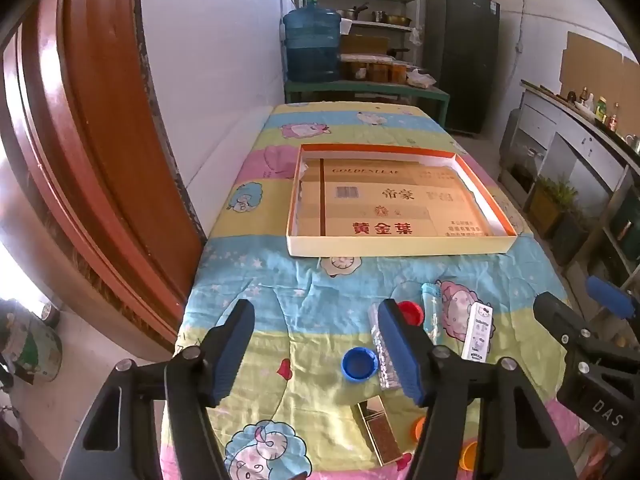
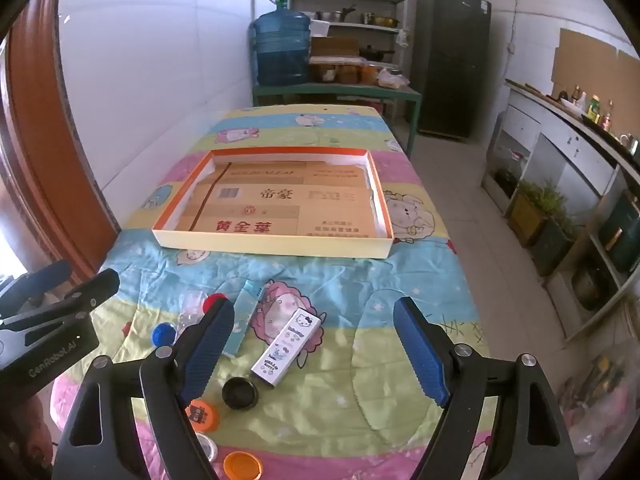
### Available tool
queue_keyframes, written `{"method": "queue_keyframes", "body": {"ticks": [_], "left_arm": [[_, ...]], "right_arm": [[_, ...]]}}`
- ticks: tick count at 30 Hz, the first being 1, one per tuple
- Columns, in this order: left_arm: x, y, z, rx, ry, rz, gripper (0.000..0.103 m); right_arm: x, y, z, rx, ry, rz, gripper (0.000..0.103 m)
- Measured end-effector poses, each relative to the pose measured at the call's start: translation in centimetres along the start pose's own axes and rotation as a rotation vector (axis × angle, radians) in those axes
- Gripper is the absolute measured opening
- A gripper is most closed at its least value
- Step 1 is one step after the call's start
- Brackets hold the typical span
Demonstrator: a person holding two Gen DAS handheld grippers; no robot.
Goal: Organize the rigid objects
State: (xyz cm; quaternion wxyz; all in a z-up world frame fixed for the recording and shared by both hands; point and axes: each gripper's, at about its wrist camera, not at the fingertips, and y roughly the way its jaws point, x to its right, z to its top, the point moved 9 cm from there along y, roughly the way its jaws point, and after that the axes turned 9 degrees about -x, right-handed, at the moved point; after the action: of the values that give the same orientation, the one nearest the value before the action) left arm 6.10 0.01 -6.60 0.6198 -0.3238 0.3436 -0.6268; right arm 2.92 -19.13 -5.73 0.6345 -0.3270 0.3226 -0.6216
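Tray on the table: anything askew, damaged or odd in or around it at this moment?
The tray sits flat, holding only a flattened cardboard liner whose far edge looks torn and ragged. The loose items, among them the Hello Kitty box and blue cap, lie scattered short of it. Both grippers, left and right, are open and hold nothing.

We count one shallow tray (image 2: pixel 276 249) toward the far end of the counter (image 2: pixel 420 280). Near the counter's front edge we count the caps: one red cap (image 1: pixel 412 312), one blue cap (image 1: pixel 359 364), one black cap (image 2: pixel 239 393) and two orange caps, one (image 2: pixel 203 414) beside the black cap and one (image 2: pixel 242 466) at the very front edge, plus one clear lid (image 2: pixel 208 447) between the orange pair. We also count one white printed box (image 2: pixel 286 347), one light blue case (image 2: pixel 245 322), one clear ruler-like strip (image 1: pixel 382 354) and one gold tin (image 1: pixel 379 428).
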Motion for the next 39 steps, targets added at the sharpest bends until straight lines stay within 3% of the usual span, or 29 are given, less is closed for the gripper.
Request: {"method": "queue_keyframes", "body": {"ticks": [39], "left_arm": [[-0.5,0.5,0.3,0.012,-0.002,0.006,0.062]], "right_arm": [[-0.6,0.8,-0.1,-0.02,0.003,0.011,0.083]]}}
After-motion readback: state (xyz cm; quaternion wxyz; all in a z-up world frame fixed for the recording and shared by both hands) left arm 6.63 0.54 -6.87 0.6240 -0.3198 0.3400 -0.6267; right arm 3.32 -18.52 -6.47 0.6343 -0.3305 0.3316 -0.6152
